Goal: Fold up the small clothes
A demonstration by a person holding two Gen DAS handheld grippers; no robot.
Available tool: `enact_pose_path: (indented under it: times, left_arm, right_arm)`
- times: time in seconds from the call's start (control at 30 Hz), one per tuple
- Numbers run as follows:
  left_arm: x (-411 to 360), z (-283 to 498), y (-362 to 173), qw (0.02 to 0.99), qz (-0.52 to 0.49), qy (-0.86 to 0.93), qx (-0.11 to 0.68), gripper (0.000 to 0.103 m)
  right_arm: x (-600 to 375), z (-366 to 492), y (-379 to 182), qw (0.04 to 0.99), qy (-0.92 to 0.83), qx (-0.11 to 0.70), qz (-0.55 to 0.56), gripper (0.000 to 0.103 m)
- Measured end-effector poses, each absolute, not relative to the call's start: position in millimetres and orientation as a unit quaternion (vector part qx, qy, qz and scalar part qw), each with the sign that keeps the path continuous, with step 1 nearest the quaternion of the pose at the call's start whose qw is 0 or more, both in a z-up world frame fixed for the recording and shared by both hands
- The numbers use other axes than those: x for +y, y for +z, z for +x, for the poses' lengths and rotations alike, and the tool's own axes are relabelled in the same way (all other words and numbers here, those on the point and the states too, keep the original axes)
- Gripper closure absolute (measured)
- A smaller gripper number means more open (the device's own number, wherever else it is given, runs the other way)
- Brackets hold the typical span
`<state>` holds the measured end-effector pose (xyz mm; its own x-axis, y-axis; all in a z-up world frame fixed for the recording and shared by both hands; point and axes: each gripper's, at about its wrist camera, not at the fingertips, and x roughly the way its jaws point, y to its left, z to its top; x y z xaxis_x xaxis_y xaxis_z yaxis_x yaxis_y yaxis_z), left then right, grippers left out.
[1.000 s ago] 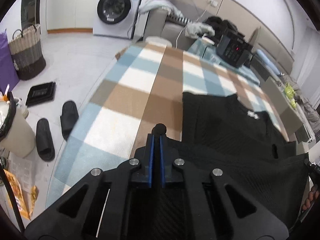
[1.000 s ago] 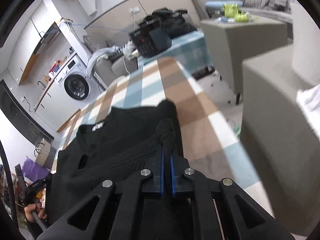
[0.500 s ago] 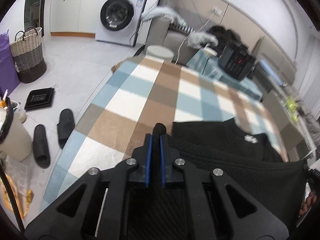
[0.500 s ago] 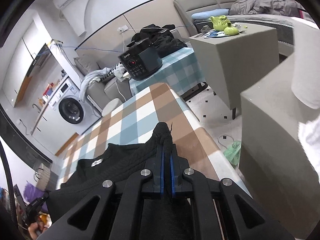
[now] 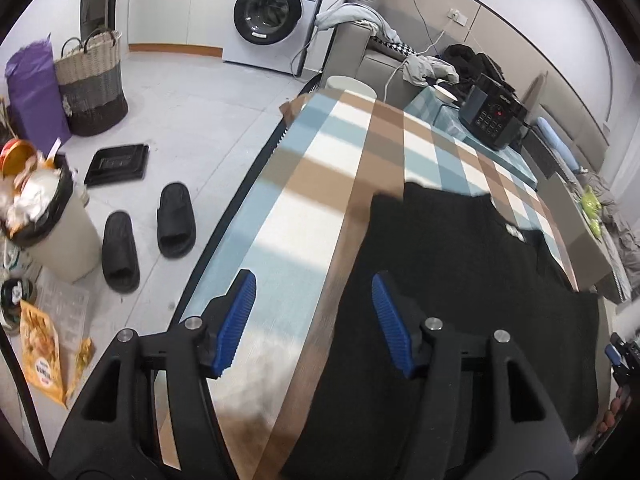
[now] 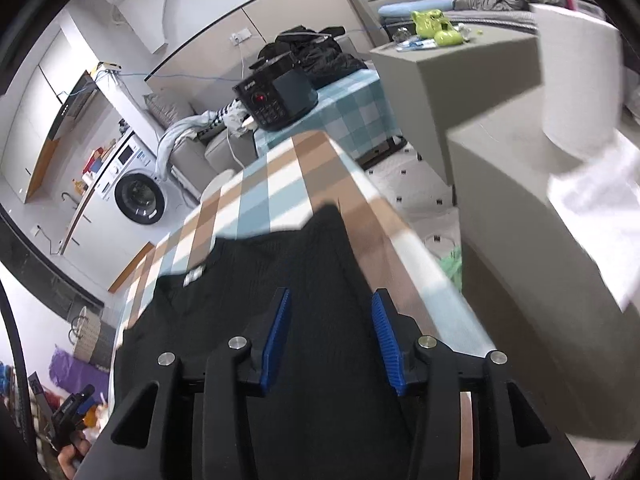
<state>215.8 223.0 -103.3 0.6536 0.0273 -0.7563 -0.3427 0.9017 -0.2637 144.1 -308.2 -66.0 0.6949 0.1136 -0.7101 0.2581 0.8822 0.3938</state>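
A black knitted garment (image 5: 460,280) lies flat on the checked tablecloth (image 5: 304,208), its white neck label (image 5: 516,232) facing up. My left gripper (image 5: 312,296) hovers over the garment's left edge, its jaws opening; the cloth lies below them, released from the blue pads (image 5: 236,316). In the right wrist view the same garment (image 6: 272,280) spreads under my right gripper (image 6: 328,324), whose jaws are also opening above its right part, nothing pinched between them. The garment's far corners lie on the cloth, slightly blurred.
A black appliance (image 5: 492,120) stands at the table's far end. On the floor to the left are black slippers (image 5: 148,232), a full bin (image 5: 48,220), a woven basket (image 5: 92,88) and a washing machine (image 5: 276,12). Grey boxes (image 6: 520,208) stand to the right of the table.
Both grippers were shut on folds of the black garment; now both stand open and the garment has dropped flat onto the table. Both hands have drawn back from it.
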Motion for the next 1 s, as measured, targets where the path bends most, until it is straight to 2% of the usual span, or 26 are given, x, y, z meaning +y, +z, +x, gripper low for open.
enact_pose_path:
  times: [0.3, 0.5, 0.57, 0.6, 0.63, 0.7, 0.9, 1.0]
  left_arm:
    - [212.5, 111.1, -114.1, 0.889, -0.181, 0.099, 0.408, 0.045]
    - [192.7, 114.9, -121.7, 0.888, -0.174, 0.060, 0.421, 0.046]
    - [187.1, 125.6, -122.5, 0.889, -0.176, 0.046, 0.420, 0.055]
    - [184.8, 129.3, -123.9, 0.888, -0.180, 0.037, 0.421, 0.076]
    - [183.3, 134.3, -124.7, 0.887, -0.184, 0.033, 0.423, 0.092]
    - [183.8, 140.0, -123.2, 0.886, -0.200, 0.021, 0.418, 0.096]
    - [178.3, 155.3, -82.3, 0.906, -0.203, 0.002, 0.372, 0.097]
    - [179.7, 168.9, -78.6, 0.904, -0.194, 0.013, 0.380, 0.096]
  right_arm:
    - [-303.4, 68.0, -78.0, 0.877, -0.038, 0.409, 0.248, 0.059]
    - [-285.1, 56.4, -77.1, 0.879, -0.009, 0.414, 0.236, 0.059]
    - [-281.2, 54.7, -75.9, 0.879, -0.002, 0.414, 0.237, 0.059]
    - [-279.8, 54.9, -75.2, 0.879, 0.001, 0.415, 0.234, 0.059]
    - [-278.7, 55.3, -75.0, 0.879, 0.001, 0.416, 0.232, 0.059]
    - [-277.0, 55.4, -74.8, 0.880, 0.004, 0.417, 0.229, 0.059]
    - [-278.5, 58.9, -75.5, 0.879, 0.001, 0.419, 0.230, 0.059]
    - [-279.6, 59.9, -76.4, 0.878, 0.001, 0.419, 0.229, 0.059]
